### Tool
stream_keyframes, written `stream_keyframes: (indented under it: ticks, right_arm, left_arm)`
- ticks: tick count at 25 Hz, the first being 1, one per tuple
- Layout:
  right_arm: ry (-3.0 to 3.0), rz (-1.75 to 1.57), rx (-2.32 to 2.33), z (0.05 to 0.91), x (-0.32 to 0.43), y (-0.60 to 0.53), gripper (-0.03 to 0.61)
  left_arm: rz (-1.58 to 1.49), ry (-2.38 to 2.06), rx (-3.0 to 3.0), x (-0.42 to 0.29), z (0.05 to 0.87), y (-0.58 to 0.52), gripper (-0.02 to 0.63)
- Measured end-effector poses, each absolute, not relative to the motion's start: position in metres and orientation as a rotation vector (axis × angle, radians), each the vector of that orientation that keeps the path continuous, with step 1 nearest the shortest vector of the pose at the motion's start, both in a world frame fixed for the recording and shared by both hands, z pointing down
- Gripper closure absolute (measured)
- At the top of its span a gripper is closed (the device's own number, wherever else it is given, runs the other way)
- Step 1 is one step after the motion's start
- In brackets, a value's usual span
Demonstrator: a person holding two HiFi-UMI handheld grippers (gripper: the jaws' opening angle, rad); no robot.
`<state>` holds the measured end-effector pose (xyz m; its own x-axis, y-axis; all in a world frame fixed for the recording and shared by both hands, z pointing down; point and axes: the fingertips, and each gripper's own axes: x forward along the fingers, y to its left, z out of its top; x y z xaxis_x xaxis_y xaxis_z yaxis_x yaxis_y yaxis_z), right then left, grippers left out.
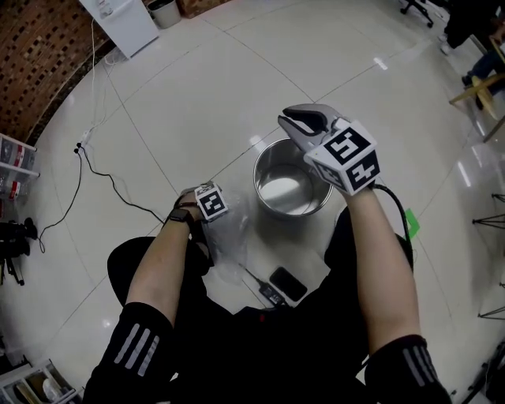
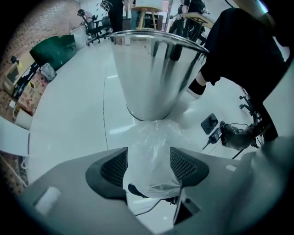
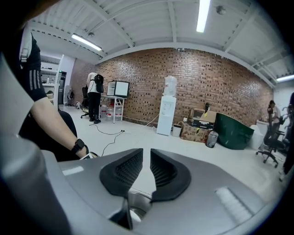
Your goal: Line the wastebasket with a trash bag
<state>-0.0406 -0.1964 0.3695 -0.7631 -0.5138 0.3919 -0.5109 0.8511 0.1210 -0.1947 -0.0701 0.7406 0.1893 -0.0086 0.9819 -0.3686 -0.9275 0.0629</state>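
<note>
A shiny steel wastebasket [image 1: 256,183] stands upright on the white floor in front of my knees, with no liner inside it. A crumpled clear trash bag [image 1: 229,235] lies on the floor against its near left side. My left gripper [image 1: 211,213] points straight down over the bag. In the left gripper view its jaws [image 2: 149,158] are open, with the bag [image 2: 154,142] bunched between the pads and the wastebasket [image 2: 154,73] just beyond. My right gripper [image 1: 304,120] hovers above the basket's far rim, empty, its jaws [image 3: 146,160] parted by only a narrow slit. The basket's rim [image 3: 138,202] shows below them.
A black phone [image 1: 288,282] and a charger block [image 1: 271,293] with its cord lie on the floor near my legs. A black cable [image 1: 110,181] runs off to the left. A white cabinet [image 1: 126,24] and a brick wall stand far back.
</note>
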Motion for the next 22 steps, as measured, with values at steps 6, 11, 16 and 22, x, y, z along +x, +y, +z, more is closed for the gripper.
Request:
stream_keyframes:
  ticks: [6,11,16,22]
  right_arm:
    - [-2.605,-0.013,0.771,0.372,-0.044,-0.200,0.521]
    - [-2.604,-0.028,0.764,0.370,-0.043,-0.199,0.521]
    - [-2.608,-0.022,0.781,0.368,-0.035,-0.200,0.521]
    - [-2.616,-0.030,0.800,0.363,-0.027,-0.197,0.521]
  left_arm:
    - [1.853,-0.312,2.086,-0.205,0.767,-0.059,0.373]
    - [1.933,-0.372,2.135,-0.206,0.754,-0.077,0.619]
    - [1.922,-0.413,2.199,-0.198,0.726,-0.091,0.620]
    - [1.909,-0.482,2.315,-0.185,0.673,-0.116,0.620]
